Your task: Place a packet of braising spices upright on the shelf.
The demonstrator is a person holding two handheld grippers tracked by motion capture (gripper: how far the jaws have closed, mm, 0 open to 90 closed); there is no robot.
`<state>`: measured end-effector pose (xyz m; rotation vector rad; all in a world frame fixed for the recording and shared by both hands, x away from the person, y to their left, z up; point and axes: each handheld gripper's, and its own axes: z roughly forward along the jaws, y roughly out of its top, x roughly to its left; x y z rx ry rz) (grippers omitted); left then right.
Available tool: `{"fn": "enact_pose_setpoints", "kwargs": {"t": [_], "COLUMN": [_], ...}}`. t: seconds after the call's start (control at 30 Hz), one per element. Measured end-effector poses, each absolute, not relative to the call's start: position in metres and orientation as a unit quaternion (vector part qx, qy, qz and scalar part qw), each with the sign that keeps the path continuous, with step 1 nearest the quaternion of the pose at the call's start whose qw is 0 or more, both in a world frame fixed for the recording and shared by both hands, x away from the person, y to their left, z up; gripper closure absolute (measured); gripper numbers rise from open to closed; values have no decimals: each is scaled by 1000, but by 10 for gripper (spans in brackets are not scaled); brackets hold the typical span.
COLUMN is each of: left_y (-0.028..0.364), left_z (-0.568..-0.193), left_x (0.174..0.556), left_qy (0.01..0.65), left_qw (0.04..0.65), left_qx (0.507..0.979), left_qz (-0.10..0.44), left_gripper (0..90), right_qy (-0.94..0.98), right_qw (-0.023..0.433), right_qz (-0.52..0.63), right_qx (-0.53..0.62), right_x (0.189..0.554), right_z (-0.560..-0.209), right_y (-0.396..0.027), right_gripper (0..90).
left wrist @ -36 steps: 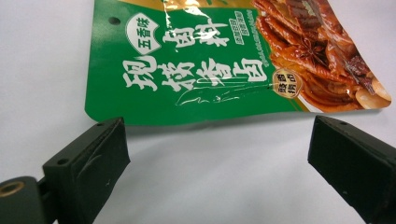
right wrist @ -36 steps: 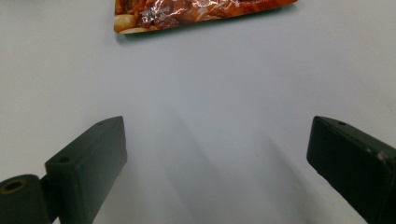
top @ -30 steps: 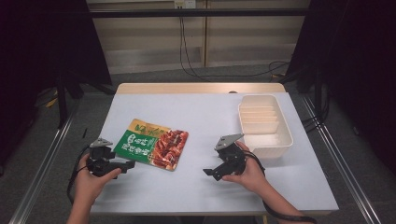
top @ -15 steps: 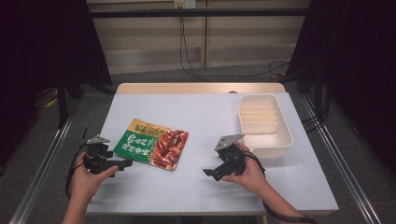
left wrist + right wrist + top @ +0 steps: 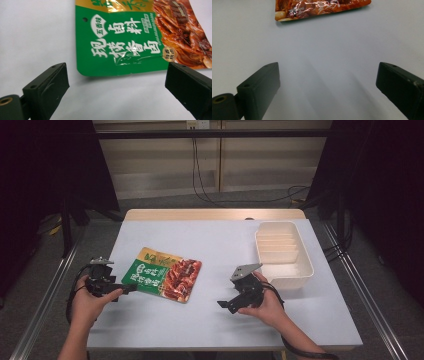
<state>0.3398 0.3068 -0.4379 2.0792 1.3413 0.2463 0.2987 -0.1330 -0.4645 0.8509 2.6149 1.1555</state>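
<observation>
left tool closing in on the seasoning packet, nothing gripped yet

the green-and-red seasoning packet [image 5: 162, 280] lies flat on the tabletop [image 5: 220, 250], untouched. left tool [image 5: 131, 288] sits just beside its green edge, jaws wide apart; right tool [image 5: 223, 304] waits well apart, also spread. the grasp and any move toward the white divided tray [image 5: 283, 253] look still to do.

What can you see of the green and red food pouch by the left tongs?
The pouch is flat, glossy foil-like plastic: green half with white Chinese characters, gold top band, red half picturing braised meat, a small punched hole near one corner. It lies flat on the table, slightly crinkled. The left tongs stand open just short of its edge, not touching.
</observation>
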Motion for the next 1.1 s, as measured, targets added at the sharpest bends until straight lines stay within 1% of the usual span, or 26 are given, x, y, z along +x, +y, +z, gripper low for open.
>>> {"fn": "enact_pose_setpoints", "kwargs": {"t": [0.07, 0.17, 0.23, 0.3, 0.43, 0.57, 0.63, 0.7, 0.8, 0.83, 0.93, 1.0, 1.03, 1.1], "left_y": [309, 313, 313, 314, 312, 310, 310, 306, 306, 304, 304, 305, 303, 306], "left_z": [-440, -441, -445, -448, -449, -454, -457, -460, -462, -463, -463, -464, -466, -466], "left_x": [344, 352, 357, 363, 374, 384, 388, 390, 394, 394, 395, 394, 394, 393], "left_qy": [520, 520, 531, 530, 534, 539, 536, 547, 541, 548, 540, 542, 550, 537], "left_qw": [323, 311, 314, 312, 316, 312, 308, 316, 310, 318, 308, 316, 324, 315], "left_qx": [785, 790, 782, 783, 780, 778, 783, 772, 779, 771, 782, 777, 768, 781], "left_qz": [97, 97, 94, 91, 78, 78, 67, 65, 61, 58, 52, 44, 42, 44], "left_gripper": [45, 46, 46, 48, 61, 73, 78, 86, 112, 119, 133, 166, 205, 209], "right_qy": [873, 872, 872, 871, 871, 872, 872, 872, 873, 873, 874, 872, 873, 873], "right_qw": [80, 79, 79, 81, 78, 82, 82, 80, 81, 83, 83, 80, 81, 80], "right_qz": [388, 391, 392, 392, 394, 391, 391, 393, 392, 390, 389, 393, 393, 393], "right_qx": [285, 285, 284, 284, 283, 283, 281, 280, 280, 281, 280, 279, 279, 279], "right_x": [298, 298, 298, 298, 298, 298, 298, 297, 298, 297, 298, 298, 298, 298], "right_z": [-464, -463, -463, -462, -462, -463, -463, -462, -462, -463, -462, -462, -462, -462], "right_y": [-132, -131, -131, -130, -130, -130, -130, -130, -130, -129, -130, -130, -130, -130], "right_gripper": [51, 51, 51, 51, 51, 51, 51, 51, 51, 51, 51, 51, 51, 51]}}
